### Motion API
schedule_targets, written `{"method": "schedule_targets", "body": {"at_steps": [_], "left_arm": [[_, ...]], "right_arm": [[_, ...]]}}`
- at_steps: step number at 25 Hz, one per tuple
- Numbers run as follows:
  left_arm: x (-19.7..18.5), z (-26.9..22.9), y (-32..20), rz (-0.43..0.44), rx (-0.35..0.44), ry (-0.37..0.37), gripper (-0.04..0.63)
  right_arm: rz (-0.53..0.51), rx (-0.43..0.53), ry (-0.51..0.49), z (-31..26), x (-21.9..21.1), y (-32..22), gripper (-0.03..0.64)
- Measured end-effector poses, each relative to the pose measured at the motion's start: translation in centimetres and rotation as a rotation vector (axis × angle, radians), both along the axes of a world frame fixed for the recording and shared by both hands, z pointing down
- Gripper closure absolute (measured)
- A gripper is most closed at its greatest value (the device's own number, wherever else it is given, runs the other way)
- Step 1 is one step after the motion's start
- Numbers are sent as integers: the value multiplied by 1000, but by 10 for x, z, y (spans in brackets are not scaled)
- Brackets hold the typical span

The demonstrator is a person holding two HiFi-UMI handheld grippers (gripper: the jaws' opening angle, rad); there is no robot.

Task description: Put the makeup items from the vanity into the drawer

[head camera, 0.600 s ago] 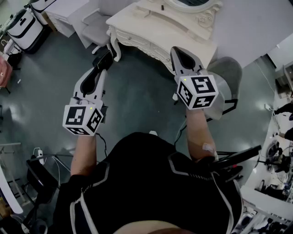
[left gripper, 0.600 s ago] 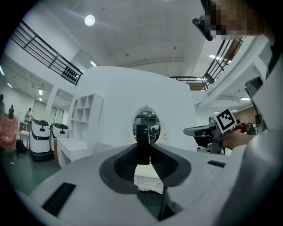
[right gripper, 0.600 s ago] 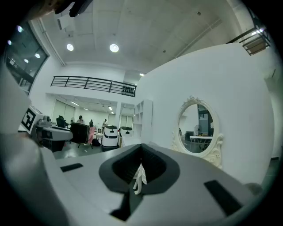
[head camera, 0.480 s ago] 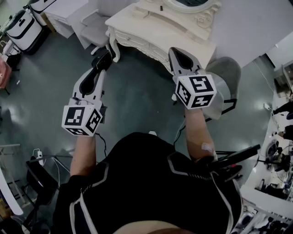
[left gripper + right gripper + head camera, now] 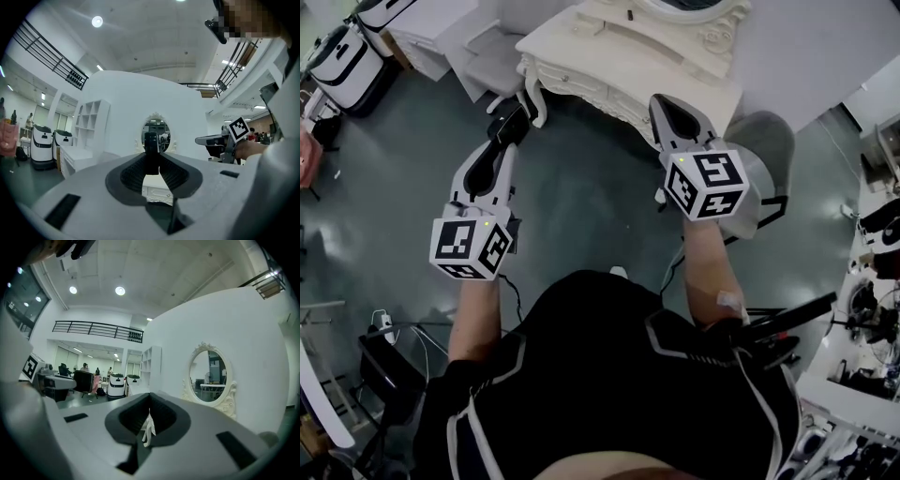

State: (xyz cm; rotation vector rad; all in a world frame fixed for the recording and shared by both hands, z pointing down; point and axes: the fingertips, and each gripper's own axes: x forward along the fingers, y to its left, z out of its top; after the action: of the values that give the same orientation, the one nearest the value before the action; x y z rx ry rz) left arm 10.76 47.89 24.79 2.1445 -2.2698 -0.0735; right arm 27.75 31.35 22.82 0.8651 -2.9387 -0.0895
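Observation:
The cream vanity (image 5: 609, 58) with its oval mirror (image 5: 689, 7) stands ahead of me, its drawer fronts (image 5: 581, 89) shut. A small dark item (image 5: 630, 15) lies on its top. My left gripper (image 5: 514, 114) is held level short of the vanity's left corner. It is shut on an upright black makeup tube (image 5: 151, 150), with the mirror (image 5: 156, 133) behind it. My right gripper (image 5: 662, 101) is level near the vanity's front edge. Its jaws (image 5: 149, 404) meet at the tip with nothing between them.
A grey chair (image 5: 766, 150) stands right of the vanity and a grey seat (image 5: 492, 61) to its left. White shelving (image 5: 431, 26) and a white case (image 5: 347, 52) are at far left. Cables (image 5: 384, 323) lie on the floor at left, benches with gear (image 5: 862, 309) at right.

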Motion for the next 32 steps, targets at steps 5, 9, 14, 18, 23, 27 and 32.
{"method": "schedule_targets", "body": {"at_steps": [5, 9, 14, 18, 23, 27, 32], "left_arm": [[-12, 5, 13, 20, -3, -4, 506], [-27, 9, 24, 33, 3, 1, 506], [-46, 17, 27, 47, 9, 25, 506], [-64, 21, 10, 27, 16, 30, 506], [-87, 27, -40, 1, 4, 15, 506], [-107, 19, -85, -15, -1, 6, 506], [-122, 14, -155, -26, -14, 0, 506]], "right_arm": [[-13, -16, 10, 9, -16, 15, 611], [11, 7, 13, 9, -27, 27, 611], [32, -3, 39, 18, -42, 27, 611], [3, 6, 40, 21, -64, 8, 611], [-47, 14, 8, 19, -92, -41, 611], [-71, 21, -34, 7, -112, -92, 612], [-59, 21, -1, 9, -132, -162, 611]]}}
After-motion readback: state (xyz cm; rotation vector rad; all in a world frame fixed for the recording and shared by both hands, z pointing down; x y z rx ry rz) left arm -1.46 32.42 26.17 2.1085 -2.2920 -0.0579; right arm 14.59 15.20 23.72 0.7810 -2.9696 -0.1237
